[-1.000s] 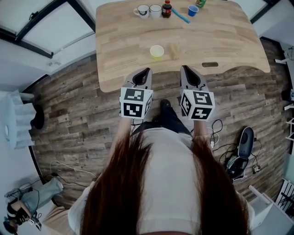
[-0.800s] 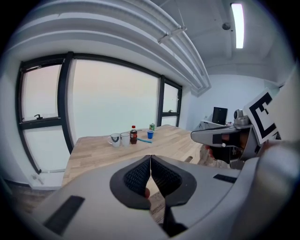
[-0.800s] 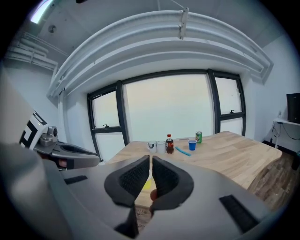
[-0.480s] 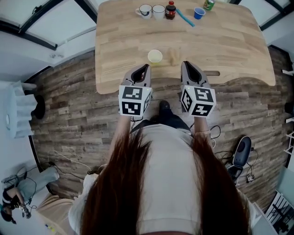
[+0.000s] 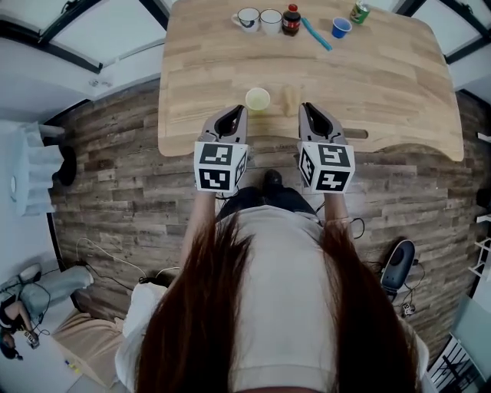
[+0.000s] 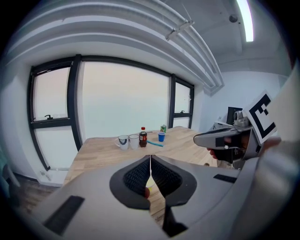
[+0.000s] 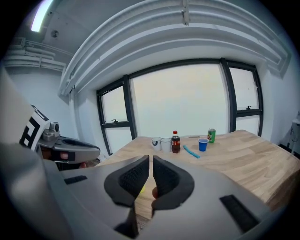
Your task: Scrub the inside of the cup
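Observation:
A small yellow cup point(image 5: 258, 98) stands upright near the front edge of the wooden table point(image 5: 383, 84). Just to its right lies a small tan object point(image 5: 290, 97), too small to identify. My left gripper point(image 5: 239, 110) hovers over the table's front edge, just short of the cup, jaws shut and empty. My right gripper point(image 5: 305, 107) is level with it, near the tan object, also shut on nothing. In the left gripper view the pads point(image 6: 150, 158) meet, and a sliver of the cup point(image 6: 147, 191) shows below them. The right gripper view shows its tips point(image 7: 150, 159) almost touching.
Along the table's far edge stand two white mugs point(image 5: 247, 18) point(image 5: 270, 20), a cola bottle point(image 5: 291, 19), a blue brush point(image 5: 317, 34), a blue cup point(image 5: 341, 27) and a green can point(image 5: 359, 11). Wood-plank floor point(image 5: 115, 192) and cables lie around the person.
Both grippers have moved forward from over the floor to the table's front edge, closer to the yellow cup. Their jaws have stayed shut.

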### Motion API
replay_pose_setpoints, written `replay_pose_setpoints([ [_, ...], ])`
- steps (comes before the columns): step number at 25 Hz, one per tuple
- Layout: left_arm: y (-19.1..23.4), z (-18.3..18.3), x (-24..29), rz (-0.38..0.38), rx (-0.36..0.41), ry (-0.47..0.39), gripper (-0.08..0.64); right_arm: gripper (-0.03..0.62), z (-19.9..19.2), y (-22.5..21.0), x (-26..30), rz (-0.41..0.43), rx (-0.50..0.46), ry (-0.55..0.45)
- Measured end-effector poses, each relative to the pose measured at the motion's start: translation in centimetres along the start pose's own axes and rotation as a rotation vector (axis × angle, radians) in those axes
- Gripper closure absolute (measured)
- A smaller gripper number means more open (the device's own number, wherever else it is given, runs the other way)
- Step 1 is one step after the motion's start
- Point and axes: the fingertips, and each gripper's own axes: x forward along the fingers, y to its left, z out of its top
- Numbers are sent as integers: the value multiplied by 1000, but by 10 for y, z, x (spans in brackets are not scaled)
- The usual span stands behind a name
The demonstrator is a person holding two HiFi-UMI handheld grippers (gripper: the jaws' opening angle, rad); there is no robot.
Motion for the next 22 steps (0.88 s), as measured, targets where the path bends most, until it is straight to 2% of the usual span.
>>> replay_pose_setpoints([
  [7, 6, -12, 2, 3, -3, 14, 543, 548, -14, 0, 10, 2, -16, 49],
  [22, 25, -38, 38, -101, 34, 72, 541, 546, -37, -2, 38, -54, 23, 127],
])
